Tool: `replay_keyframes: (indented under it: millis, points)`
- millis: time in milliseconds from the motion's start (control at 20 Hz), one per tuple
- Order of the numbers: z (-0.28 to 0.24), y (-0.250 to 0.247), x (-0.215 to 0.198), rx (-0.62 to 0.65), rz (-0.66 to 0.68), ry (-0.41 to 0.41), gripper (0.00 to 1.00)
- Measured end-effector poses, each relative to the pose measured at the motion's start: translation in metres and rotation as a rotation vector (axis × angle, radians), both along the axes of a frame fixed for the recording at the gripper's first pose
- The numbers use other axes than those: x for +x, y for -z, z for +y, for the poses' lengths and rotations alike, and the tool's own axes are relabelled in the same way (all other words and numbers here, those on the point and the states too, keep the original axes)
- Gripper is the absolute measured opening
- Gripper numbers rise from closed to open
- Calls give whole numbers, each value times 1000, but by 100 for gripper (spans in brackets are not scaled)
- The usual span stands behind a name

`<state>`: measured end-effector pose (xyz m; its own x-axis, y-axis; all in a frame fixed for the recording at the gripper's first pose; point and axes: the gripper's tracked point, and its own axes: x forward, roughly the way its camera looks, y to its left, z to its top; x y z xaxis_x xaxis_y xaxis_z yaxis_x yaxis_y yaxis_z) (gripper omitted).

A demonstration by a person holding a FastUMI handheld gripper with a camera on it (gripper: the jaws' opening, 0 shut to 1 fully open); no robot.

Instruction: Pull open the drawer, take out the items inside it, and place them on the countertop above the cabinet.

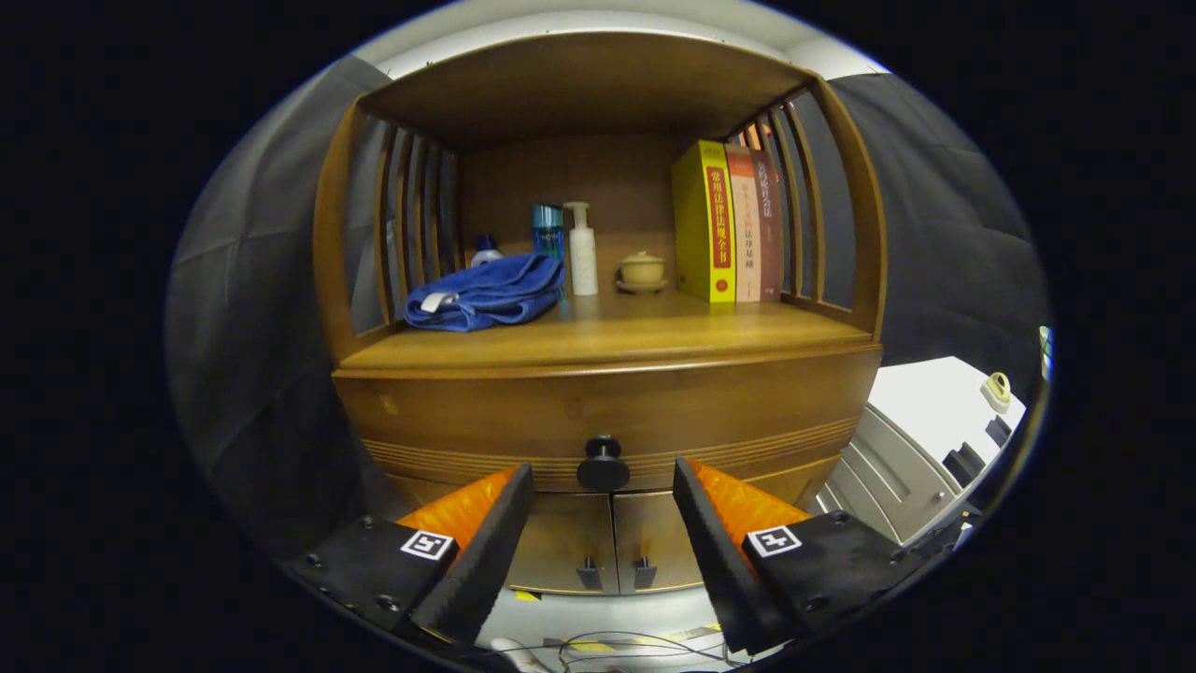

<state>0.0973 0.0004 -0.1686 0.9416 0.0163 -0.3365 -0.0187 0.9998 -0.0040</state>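
A wooden cabinet stands ahead with a closed drawer (607, 411) below its countertop (607, 341). The drawer's round dark knob (603, 463) sits centred, just ahead of my gripper (603, 477) and level with the gap between the fingertips. The gripper is open, its two fingers spread wide to either side of the knob, touching nothing. What lies inside the drawer is hidden.
On the countertop lie a folded blue towel (486, 294), a blue bottle (548, 232), a white pump bottle (582, 250), a small lidded cup (642, 271) and three upright books (733, 224). Two small doors (612, 551) sit under the drawer. A white unit (925, 439) stands to the right. Cables (607, 650) lie on the floor.
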Motion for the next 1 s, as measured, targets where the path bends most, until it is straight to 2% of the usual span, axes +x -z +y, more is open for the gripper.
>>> replay_keyframes:
  millis: [500, 650, 950, 1000]
  points:
    - [-5, 39, 50, 23, 61, 28, 98]
    - [-2, 39, 55, 16, 59, 25, 89]
    - [-2, 43, 56, -11, 59, 27, 57]
    - [-1, 41, 54, -11, 59, 27, 55]
